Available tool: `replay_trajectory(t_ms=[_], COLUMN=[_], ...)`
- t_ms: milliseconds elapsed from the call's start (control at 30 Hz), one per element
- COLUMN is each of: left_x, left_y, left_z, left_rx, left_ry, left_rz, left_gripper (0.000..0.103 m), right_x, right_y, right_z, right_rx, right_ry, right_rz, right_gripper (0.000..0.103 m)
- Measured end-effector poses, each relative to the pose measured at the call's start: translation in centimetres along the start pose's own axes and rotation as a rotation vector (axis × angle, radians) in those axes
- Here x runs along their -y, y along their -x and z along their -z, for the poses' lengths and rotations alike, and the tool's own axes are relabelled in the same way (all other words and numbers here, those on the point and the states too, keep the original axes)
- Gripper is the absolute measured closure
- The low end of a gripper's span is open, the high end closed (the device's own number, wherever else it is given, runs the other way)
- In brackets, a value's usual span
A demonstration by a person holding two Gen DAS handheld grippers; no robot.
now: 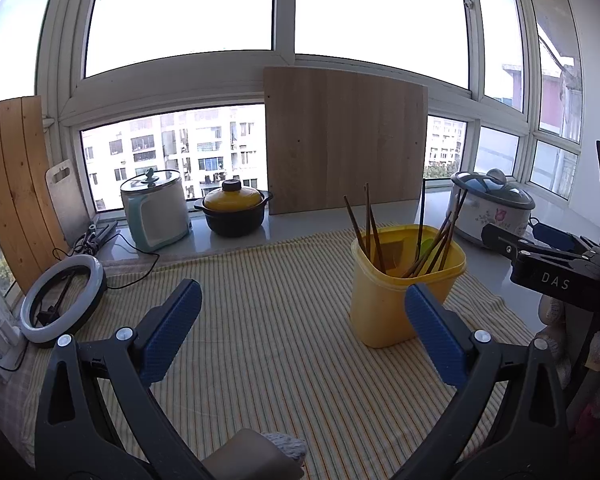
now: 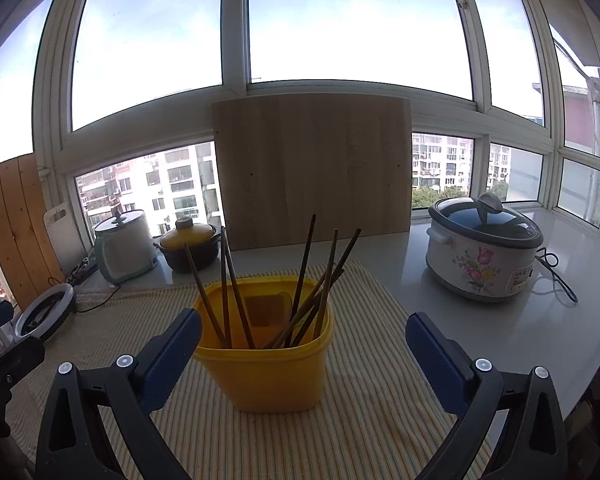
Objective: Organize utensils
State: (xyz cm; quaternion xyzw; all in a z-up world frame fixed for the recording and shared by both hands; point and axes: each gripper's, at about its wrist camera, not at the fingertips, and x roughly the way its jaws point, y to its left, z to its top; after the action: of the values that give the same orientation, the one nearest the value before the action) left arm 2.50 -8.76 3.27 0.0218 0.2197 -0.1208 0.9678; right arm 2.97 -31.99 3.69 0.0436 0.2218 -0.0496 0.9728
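A yellow plastic tub (image 1: 384, 312) (image 2: 272, 372) stands upright on a striped cloth (image 1: 268, 320) (image 2: 372, 400). Several dark wooden chopsticks (image 1: 370, 228) (image 2: 304, 272) lean inside it, tips up. My left gripper (image 1: 303, 300) is open with nothing between its blue pads; the tub sits just beyond its right finger. My right gripper (image 2: 303, 334) is open too, and the tub stands ahead between its wide-spread fingers, touching neither pad. The right gripper also shows at the right edge of the left wrist view.
A wooden board (image 1: 346, 140) (image 2: 312, 168) leans on the window behind the tub. On the sill stand a white pot (image 1: 156, 210), a yellow-lidded casserole (image 1: 233, 210) and a floral slow cooker (image 2: 482, 248) with its cord. A ring light (image 1: 62, 304) lies at left.
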Motion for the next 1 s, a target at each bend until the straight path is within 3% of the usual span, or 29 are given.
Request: replay_trajectory(t_ms=[1000], left_x=[-0.28], left_y=[0.32], left_z=[0.86], left_rx=[-0.007], left_ry=[0.010], left_rz=[-0.021], left_gripper=[0.000], right_x=[-0.17], right_y=[0.17], right_z=[0.46], right_rx=[0.004], right_ry=[-0.017], right_rz=[0.015], right_gripper=[0.000])
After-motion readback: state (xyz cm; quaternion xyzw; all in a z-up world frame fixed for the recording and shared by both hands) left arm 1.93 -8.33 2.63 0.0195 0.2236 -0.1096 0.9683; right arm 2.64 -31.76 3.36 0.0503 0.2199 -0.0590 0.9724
